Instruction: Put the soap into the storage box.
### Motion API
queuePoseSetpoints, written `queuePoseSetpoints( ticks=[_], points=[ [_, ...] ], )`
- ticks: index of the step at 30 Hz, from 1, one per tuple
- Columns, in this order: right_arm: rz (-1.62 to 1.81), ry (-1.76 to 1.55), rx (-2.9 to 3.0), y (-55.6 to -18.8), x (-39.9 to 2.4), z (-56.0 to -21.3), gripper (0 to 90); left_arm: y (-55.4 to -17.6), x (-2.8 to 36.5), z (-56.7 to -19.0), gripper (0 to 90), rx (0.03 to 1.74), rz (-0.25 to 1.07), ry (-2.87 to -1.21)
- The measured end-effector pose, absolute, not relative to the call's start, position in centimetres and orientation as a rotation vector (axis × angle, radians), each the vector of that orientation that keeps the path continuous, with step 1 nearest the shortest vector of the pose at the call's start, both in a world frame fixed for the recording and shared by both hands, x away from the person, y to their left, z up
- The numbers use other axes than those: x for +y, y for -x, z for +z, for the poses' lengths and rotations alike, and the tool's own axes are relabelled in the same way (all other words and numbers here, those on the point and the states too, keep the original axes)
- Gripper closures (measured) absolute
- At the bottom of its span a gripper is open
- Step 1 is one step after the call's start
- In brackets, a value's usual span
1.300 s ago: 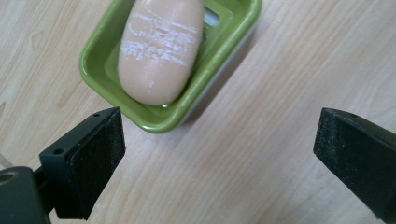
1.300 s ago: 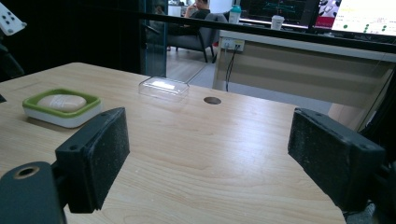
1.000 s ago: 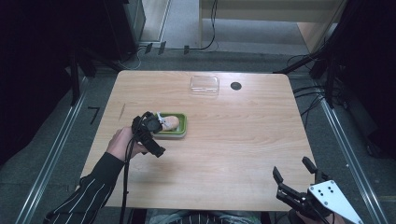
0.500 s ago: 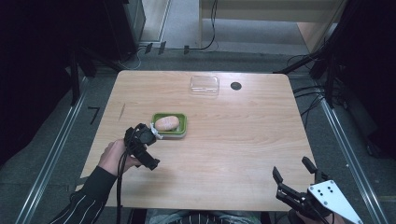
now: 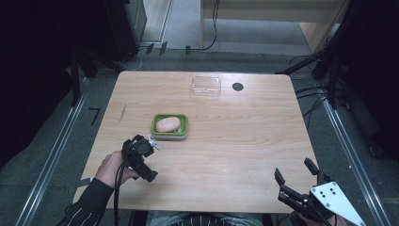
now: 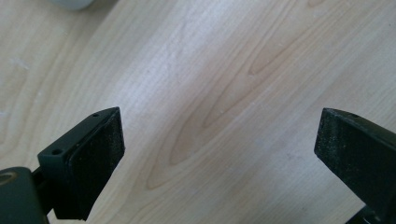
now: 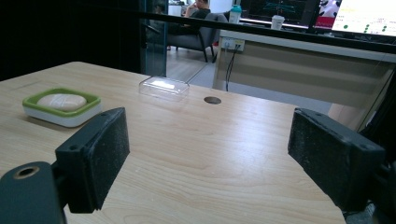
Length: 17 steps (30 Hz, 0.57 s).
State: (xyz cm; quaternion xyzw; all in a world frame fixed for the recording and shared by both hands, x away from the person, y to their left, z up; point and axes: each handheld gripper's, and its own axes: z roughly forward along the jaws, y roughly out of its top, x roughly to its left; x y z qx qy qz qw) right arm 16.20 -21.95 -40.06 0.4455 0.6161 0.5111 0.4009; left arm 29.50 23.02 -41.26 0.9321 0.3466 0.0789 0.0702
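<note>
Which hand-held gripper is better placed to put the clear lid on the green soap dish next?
Probably the right hand-held gripper: open, empty, facing the clear lid across bare table. The left hand-held gripper, also open, sits beside the green soap dish, better suited to steadying it.

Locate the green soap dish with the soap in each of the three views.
High view: green soap dish at table centre-left, soap inside.
Left gripper view: a pale rim at the top left edge may be it; cannot tell.
Right gripper view: far left, above the left finger.
Shared landmark: clear lid beside the table hole.
</note>
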Motion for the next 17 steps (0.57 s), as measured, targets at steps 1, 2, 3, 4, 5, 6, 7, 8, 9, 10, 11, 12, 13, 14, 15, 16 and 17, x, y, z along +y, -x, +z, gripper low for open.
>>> queuePoseSetpoints(
  ticks=[1, 2, 3, 4, 5, 6, 7, 8, 9, 10, 11, 12, 13, 14, 15, 16, 17],
  points=[
    [1.292, -1.127, 1.558, -16.2, -22.0, -40.1, 13.2, -29.3, 23.1, -41.4, 2.2, 1.050, 0.239, -2.795],
    [1.292, -1.128, 1.559, -16.2, -22.0, -40.1, 13.3, -29.1, 23.1, -41.5, 2.1, 1.052, 0.232, -2.800],
    [1.292, -1.128, 1.559, -16.2, -22.0, -40.1, 13.3, -28.9, 23.2, -41.8, 2.1, 1.055, 0.226, -2.798],
    [1.292, -1.128, 1.559, -16.2, -22.0, -40.1, 13.3, -28.7, 23.2, -42.1, 2.1, 1.055, 0.223, -2.797],
    [1.292, -1.128, 1.558, -16.2, -22.0, -40.1, 13.3, -28.4, 23.2, -42.4, 2.1, 1.056, 0.224, -2.795],
    [1.293, -1.128, 1.558, -16.2, -22.0, -40.1, 13.2, -28.2, 23.3, -42.7, 2.1, 1.057, 0.214, -2.801],
    [1.292, -1.129, 1.557, -16.2, -22.0, -40.1, 13.3, -28.1, 23.4, -42.8, 2.1, 1.056, 0.206, -2.803],
    [1.292, -1.128, 1.558, -16.2, -22.0, -40.1, 13.3, -28.0, 23.5, -43.0, 2.1, 1.061, 0.201, -2.796],
    [1.292, -1.129, 1.558, -16.2, -21.9, -40.1, 13.3, -28.0, 23.7, -43.1, 2.1, 1.065, 0.197, -2.798],
    [1.293, -1.129, 1.558, -16.2, -21.9, -40.1, 13.3, -28.0, 23.7, -43.2, 2.1, 1.071, 0.194, -2.796],
    [1.294, -1.129, 1.557, -16.2, -22.0, -40.1, 13.3, -28.0, 23.8, -43.3, 1.9, 1.071, 0.189, -2.796],
    [1.294, -1.131, 1.556, -16.1, -22.0, -40.1, 13.2, -28.1, 23.8, -43.4, 1.8, 1.065, 0.187, -2.803],
    [1.294, -1.126, 1.556, -16.2, -22.0, -40.1, 13.2, -28.2, 23.8, -43.5, 1.7, 1.063, 0.182, -2.804],
    [1.293, -1.126, 1.557, -16.2, -22.0, -40.1, 13.2, -28.2, 23.8, -43.5, 1.0, 1.062, 0.184, -2.805],
    [1.293, -1.126, 1.557, -16.2, -22.0, -40.1, 13.2, -28.2, 23.8, -43.5, 1.0, 1.054, 0.182, -2.802],
    [1.293, -1.127, 1.556, -16.2, -22.0, -40.1, 13.3, -28.2, 23.7, -43.5, 0.9, 1.047, 0.177, -2.802],
    [1.293, -1.127, 1.557, -16.2, -22.0, -40.1, 13.2, -28.3, 23.7, -43.6, 0.9, 1.043, 0.173, -2.800]
  ],
)
